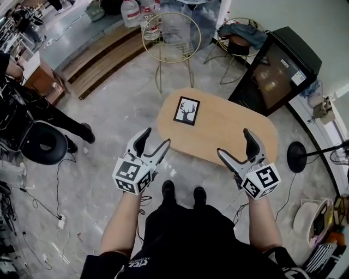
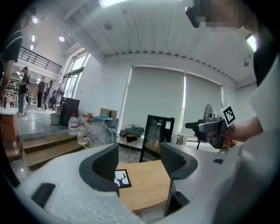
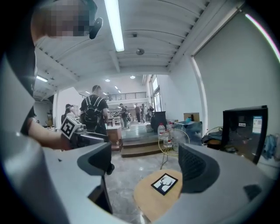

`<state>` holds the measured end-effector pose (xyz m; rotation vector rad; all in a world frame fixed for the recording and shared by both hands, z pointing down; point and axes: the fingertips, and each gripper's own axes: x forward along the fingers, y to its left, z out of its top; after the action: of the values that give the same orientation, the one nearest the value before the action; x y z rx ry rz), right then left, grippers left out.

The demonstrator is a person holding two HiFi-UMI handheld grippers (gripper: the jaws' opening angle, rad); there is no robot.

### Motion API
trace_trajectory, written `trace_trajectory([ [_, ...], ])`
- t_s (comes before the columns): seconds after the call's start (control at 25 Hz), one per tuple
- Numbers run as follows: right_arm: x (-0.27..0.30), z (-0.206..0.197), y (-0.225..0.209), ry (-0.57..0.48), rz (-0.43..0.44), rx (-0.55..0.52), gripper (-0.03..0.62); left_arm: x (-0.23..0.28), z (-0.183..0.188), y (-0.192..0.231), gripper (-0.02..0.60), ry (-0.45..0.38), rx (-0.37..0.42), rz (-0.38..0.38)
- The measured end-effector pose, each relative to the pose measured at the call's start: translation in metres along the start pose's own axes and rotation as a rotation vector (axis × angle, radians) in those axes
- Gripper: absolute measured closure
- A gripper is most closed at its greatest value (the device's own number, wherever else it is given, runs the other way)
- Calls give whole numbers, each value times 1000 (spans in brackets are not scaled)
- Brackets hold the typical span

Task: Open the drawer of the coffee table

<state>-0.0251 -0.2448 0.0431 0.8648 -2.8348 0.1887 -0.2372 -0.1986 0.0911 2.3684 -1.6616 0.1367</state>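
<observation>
Standing at near long edge of oval wood table, shoes just short of it. Holding left gripper out front, off table's left end, above marble floor, w/ fingers spread wide & nothing pinched; through gap, only table top & deer print. Holding right gripper above table's near edge, toward right half, w/ fingers likewise spread wide on nothing; through gap, table's rounded end & print. Pointing both roughly level, a bit down, angled toward each other, so catching each in other's view. Touching table w/ neither, judging by gripper views.

Can't make out drawer: only top from head view, thin edge from gripper views.

On table, 1 item: print, lying flat on far-left part of top.

Beyond table: gold wire chair; right of it, 2nd chair w/ clothes piled on. Right of table: black glass-door cabinet, fan base on floor. Far left: bottles by wood steps. Left of person: black office chair, cables on floor. In right gripper view bkgd: several people, 1 w/ backpack.
</observation>
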Motion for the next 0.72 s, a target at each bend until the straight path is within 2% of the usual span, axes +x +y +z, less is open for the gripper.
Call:
trace_trajectory([
  [0.16,20,-9,11,15,-54,22,125,5,-16,29,281,38,37,-74],
  [0.32,33,-17,16,40,-62,4,106,13,-24,47,279,59,55,-105],
  [0.52,35,-33,5,10,-92,12,89,31,-37,43,279,77,67,-134],
  [0.72,11,-85,-11,24,-141,69,79,46,-76,25,263,124,26,-139],
])
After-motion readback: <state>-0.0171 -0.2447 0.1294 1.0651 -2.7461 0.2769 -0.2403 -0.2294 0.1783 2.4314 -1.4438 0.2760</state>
